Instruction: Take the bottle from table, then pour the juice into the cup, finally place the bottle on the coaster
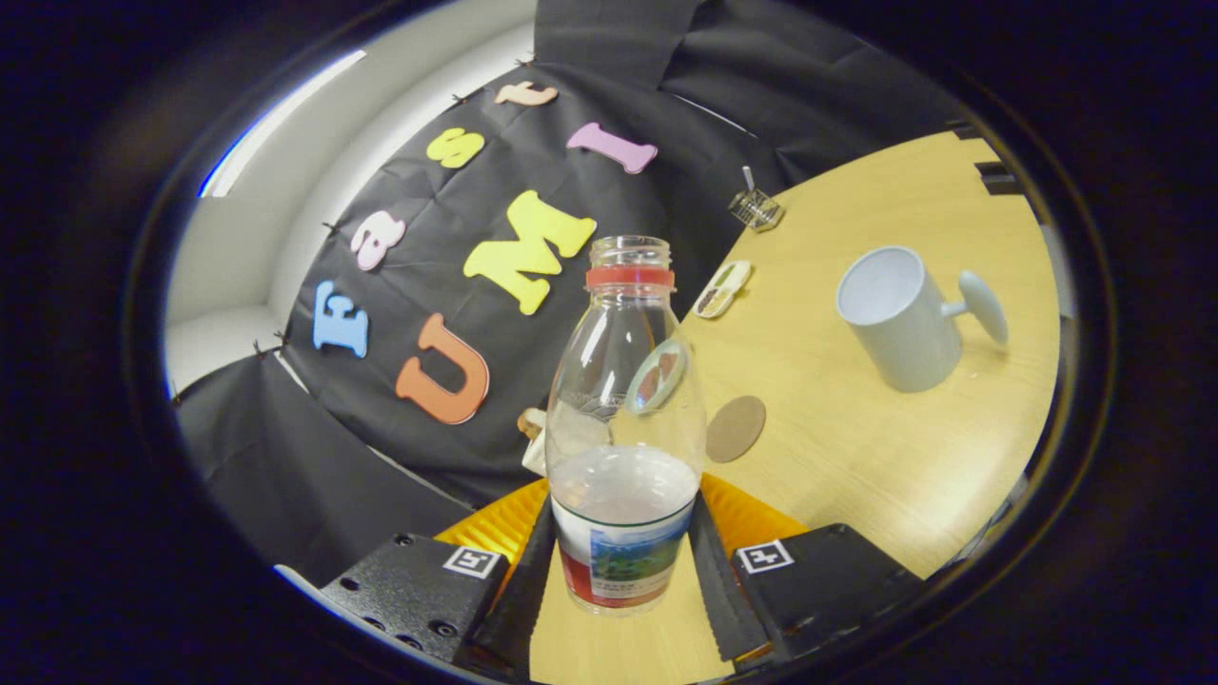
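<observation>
Bottle [623,419], clear and uncapped with a red neck ring and some pale juice low inside, sits between the two fingers of the tool [623,580], which press on its labelled lower part from both sides. Beyond it on the wooden surface [856,476] lies a round brown coaster [736,429], just beside the bottle. Farther off stands a pale cup [899,319] with its handle turned away from the bottle.

No wording can be made out. The clear plastic bottle [623,419] carries a picture label too small to read, and the tongs [623,561] clamping it bear two square black-and-white marker tags without letters.
</observation>
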A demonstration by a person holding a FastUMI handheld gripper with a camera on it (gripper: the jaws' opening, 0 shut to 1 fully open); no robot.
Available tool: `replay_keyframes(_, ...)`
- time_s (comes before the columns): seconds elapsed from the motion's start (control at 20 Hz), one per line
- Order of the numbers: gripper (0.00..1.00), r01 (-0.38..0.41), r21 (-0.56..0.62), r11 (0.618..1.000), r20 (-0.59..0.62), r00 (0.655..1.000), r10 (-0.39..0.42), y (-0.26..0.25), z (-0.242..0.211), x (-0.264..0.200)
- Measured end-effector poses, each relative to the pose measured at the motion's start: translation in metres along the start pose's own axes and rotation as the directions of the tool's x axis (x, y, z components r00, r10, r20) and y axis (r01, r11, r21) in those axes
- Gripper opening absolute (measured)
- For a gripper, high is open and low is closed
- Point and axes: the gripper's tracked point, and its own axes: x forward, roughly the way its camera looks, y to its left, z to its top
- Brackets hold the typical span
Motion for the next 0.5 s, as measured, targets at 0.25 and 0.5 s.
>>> replay_keyframes(0.25, 0.75, 0.02, 0.18, 0.983, -0.001, 1.0, -0.02, -0.014, 0.005, 0.005)
replay_keyframes(0.5, 0.75, -0.036, 0.369, 0.929, 0.025, 0.999, 0.029, -0.009, 0.02, 0.016)
